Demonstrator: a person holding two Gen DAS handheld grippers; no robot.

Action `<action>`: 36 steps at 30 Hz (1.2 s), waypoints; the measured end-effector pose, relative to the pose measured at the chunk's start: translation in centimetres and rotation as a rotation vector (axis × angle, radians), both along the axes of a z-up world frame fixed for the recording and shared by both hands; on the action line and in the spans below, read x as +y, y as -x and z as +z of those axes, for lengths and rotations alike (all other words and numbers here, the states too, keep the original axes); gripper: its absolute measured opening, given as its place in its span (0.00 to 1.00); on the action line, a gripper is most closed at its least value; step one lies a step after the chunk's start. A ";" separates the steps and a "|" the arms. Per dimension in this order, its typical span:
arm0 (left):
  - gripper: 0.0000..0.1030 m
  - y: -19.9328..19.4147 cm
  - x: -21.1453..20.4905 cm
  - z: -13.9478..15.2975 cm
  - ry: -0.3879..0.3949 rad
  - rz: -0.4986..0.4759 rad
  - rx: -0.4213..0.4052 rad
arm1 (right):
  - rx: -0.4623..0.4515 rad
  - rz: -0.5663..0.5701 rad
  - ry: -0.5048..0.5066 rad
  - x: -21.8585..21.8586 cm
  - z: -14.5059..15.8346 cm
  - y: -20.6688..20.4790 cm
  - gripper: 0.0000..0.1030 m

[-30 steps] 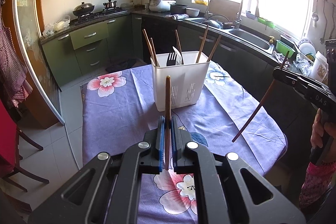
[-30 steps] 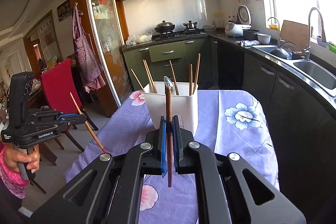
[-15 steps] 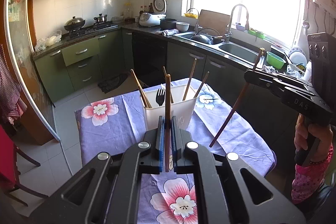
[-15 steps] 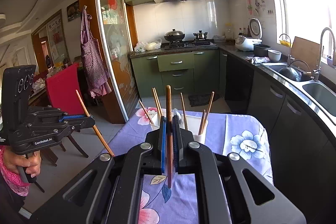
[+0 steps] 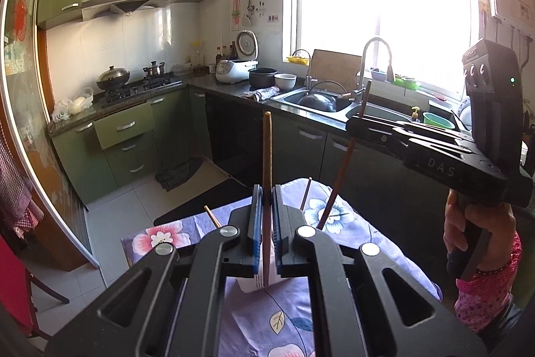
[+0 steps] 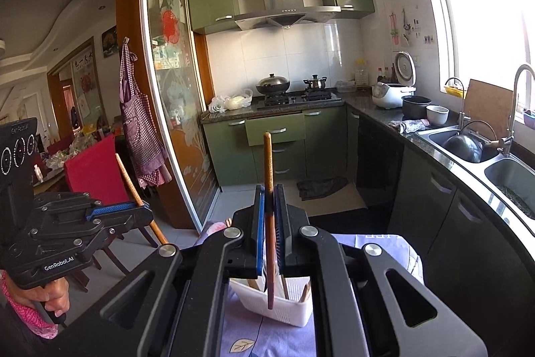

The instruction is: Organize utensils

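Two grippers, one chopstick in each. Left gripper [image 5: 266, 216]: blue pads pressed together on one brown chopstick [image 5: 266, 176], standing about upright, tip toward 12 o'clock. Right gripper [image 6: 270, 223]: pinching one darker chopstick [image 6: 268, 189] in the same way, also near upright. Below both, one white utensil basket [image 6: 284, 306] on a purple flowered tablecloth [image 5: 287, 317], at 6 o'clock from the right gripper's pads. Inside the basket, at least three more chopsticks, exact count hard to tell, partly hidden. One hand [image 5: 478, 223] at 3 o'clock in the left view, holding the right gripper's handle.
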State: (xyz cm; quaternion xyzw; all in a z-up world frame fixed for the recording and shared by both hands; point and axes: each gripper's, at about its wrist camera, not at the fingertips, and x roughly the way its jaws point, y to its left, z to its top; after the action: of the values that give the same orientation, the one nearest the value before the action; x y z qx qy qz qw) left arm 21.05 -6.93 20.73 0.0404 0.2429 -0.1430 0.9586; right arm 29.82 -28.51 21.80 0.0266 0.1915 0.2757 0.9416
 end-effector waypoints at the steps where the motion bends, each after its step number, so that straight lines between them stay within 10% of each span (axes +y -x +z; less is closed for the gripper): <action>1: 0.06 -0.6 -0.1 0.2 0.002 0.001 -0.004 | 0.001 -0.004 -0.001 0.1 0.2 -0.8 0.06; 27: 0.07 -11.0 -0.2 -9.0 -0.018 0.041 0.202 | 0.190 0.033 0.070 2.5 -9.9 -10.2 0.08; 31: 0.40 -10.8 0.2 -9.5 -0.008 0.045 0.205 | 0.178 0.021 0.080 2.7 -10.0 -9.4 0.14; 36: 0.52 -8.1 0.6 -6.9 0.005 0.050 0.123 | 0.113 0.030 0.059 2.3 -7.4 -6.1 0.14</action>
State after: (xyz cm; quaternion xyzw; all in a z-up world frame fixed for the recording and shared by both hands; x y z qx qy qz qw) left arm 29.20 -6.29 13.80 0.0232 0.3020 -0.1218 0.9452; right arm 35.92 -26.22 14.43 0.0114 0.2529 0.2818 0.9255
